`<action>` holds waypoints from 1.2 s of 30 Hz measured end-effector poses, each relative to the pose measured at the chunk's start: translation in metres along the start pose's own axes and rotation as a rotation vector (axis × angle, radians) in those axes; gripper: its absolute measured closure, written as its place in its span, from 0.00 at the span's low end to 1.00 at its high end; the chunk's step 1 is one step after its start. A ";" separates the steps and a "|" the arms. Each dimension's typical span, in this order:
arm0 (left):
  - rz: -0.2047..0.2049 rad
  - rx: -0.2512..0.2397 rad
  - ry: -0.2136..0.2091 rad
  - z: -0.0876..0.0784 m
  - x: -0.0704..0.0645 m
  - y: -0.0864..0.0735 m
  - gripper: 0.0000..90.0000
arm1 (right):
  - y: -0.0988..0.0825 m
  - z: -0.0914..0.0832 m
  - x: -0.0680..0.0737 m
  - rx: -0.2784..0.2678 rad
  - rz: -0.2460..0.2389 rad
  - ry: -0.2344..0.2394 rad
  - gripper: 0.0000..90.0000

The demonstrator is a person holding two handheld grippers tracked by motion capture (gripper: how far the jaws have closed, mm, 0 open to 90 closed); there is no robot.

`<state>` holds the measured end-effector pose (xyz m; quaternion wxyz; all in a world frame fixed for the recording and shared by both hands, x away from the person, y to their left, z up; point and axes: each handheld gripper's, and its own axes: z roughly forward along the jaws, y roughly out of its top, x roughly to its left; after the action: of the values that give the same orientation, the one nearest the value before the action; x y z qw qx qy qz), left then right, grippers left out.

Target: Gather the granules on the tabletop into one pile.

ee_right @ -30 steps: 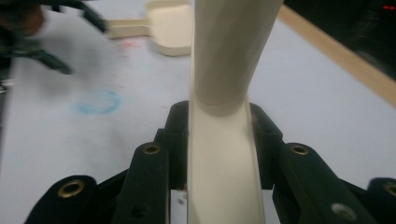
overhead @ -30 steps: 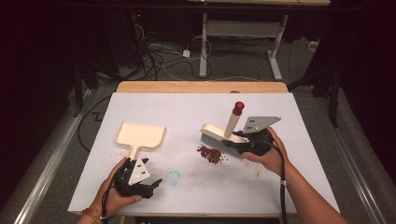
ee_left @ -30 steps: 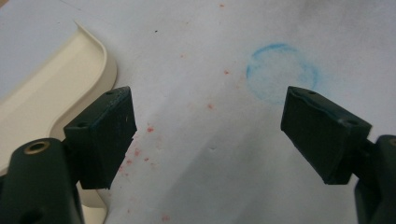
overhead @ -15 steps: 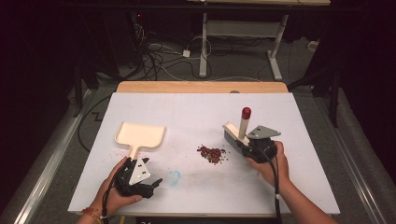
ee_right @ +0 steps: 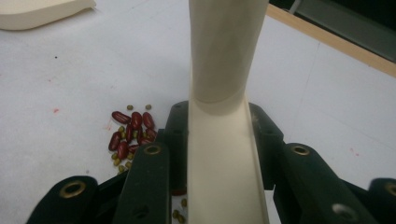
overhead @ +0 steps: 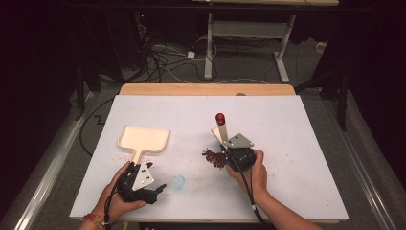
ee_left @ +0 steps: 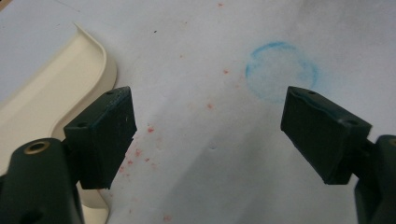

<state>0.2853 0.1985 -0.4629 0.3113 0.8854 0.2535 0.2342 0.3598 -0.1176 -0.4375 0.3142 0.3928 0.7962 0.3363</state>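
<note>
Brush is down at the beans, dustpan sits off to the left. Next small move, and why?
Probably close the left gripper on the dustpan handle: its jaws stand open with nothing between them, while the right gripper already clamps the brush beside the bean pile. The pan lies apart from the beans.

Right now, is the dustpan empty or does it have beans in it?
Empty: the dustpan shows bare cream plastic, while the beans lie piled on the table.

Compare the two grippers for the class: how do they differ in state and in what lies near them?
The left gripper stands open and empty beside the cream dustpan; the right gripper is shut on the brush handle, next to the bean pile. Both have black jaws and are hand-held.
</note>
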 end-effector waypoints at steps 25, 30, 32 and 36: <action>-0.006 0.007 -0.006 -0.001 -0.001 -0.001 0.19 | 0.012 -0.003 -0.006 -0.093 0.032 -0.028 0.74; -0.005 0.009 -0.005 0.000 -0.001 -0.001 0.19 | 0.011 -0.015 -0.026 -0.138 0.034 0.057 0.74; -0.006 0.011 -0.006 0.000 -0.002 0.000 0.19 | 0.009 -0.015 -0.033 -0.146 0.027 0.092 0.74; 0.005 0.014 -0.003 0.001 -0.002 0.001 0.19 | 0.007 -0.007 -0.048 -0.171 0.008 0.157 0.74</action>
<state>0.2849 0.1960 -0.4634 0.3050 0.8885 0.2523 0.2320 0.3810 -0.1560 -0.4164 0.2816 0.3404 0.7852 0.4340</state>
